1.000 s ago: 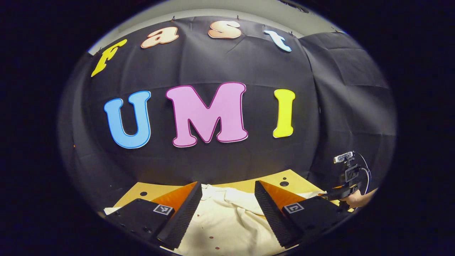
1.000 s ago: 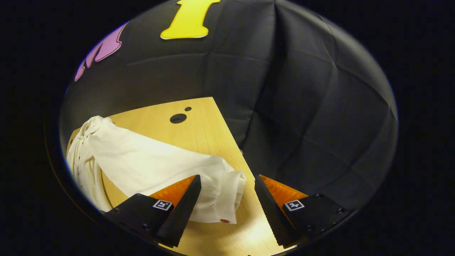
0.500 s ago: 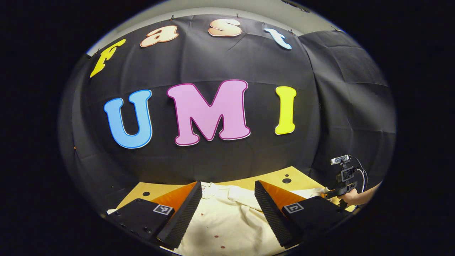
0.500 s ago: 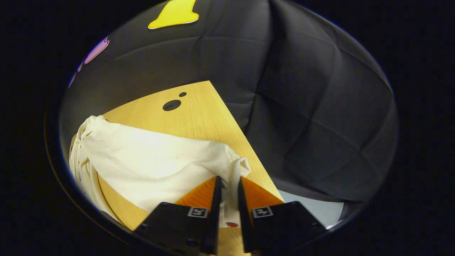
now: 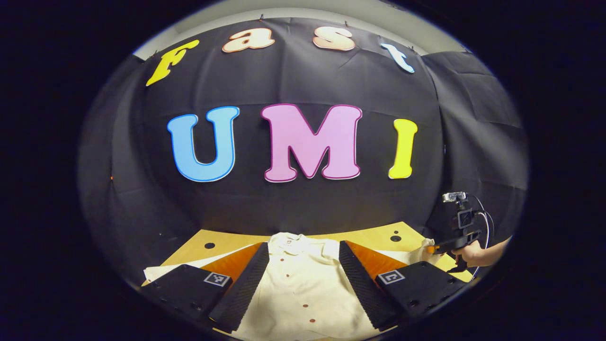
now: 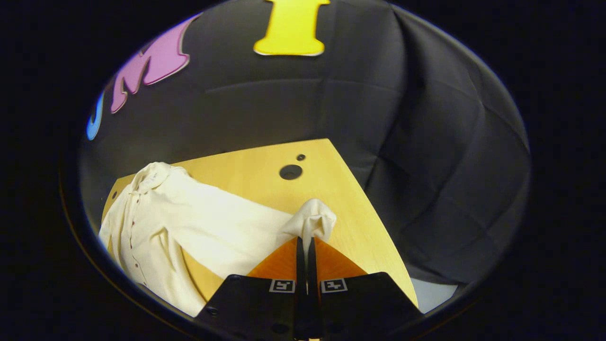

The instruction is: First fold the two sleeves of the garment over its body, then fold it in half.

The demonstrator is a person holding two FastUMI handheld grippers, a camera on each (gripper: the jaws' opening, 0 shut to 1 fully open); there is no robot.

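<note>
**Right sleeve pinched, ready to carry over**

The right gripper (image 6: 303, 246) was clamped on the sleeve cuff (image 6: 312, 222) at lower centre. The garment (image 6: 156, 222) lay at left on the table (image 6: 331, 189). The left gripper (image 5: 303, 274) gaped wide. Best: lift the cuff just clear and carry it leftward.

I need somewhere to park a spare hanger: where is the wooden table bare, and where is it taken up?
Bare wood lies at the far right corner of the light wooden table, around its two dark round holes, beyond the cuff held by the right gripper. The cream button-up shirt crowds the left side, under the open left gripper.
</note>
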